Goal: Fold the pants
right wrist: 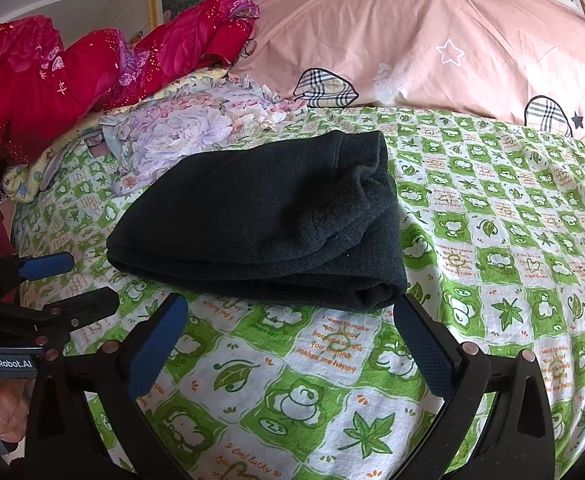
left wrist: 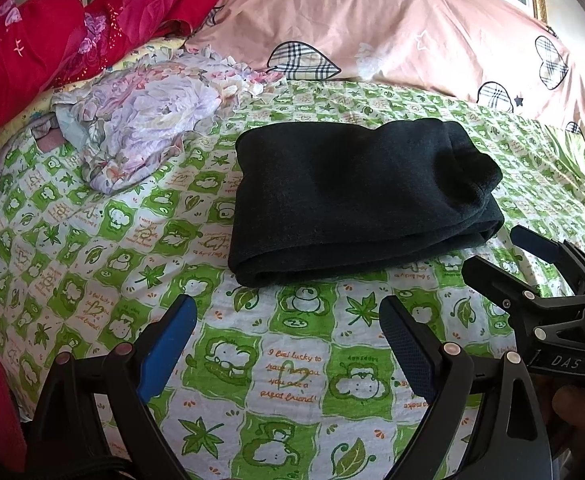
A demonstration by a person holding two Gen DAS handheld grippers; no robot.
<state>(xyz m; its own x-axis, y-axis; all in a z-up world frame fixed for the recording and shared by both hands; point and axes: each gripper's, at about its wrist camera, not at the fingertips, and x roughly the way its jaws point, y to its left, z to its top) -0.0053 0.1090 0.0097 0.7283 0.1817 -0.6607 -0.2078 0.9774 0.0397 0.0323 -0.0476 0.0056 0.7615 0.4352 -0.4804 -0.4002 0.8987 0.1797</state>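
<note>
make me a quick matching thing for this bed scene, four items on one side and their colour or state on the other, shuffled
Column one:
1. pants
2. bedsheet
3. quilt
4. left claw

Column two:
a. pink with plaid hearts
b. open, holding nothing
c. dark, folded into a compact bundle
d. green and white checks with cartoon animals and leaves

Right pairs: 1-c, 2-d, 3-a, 4-b
</note>
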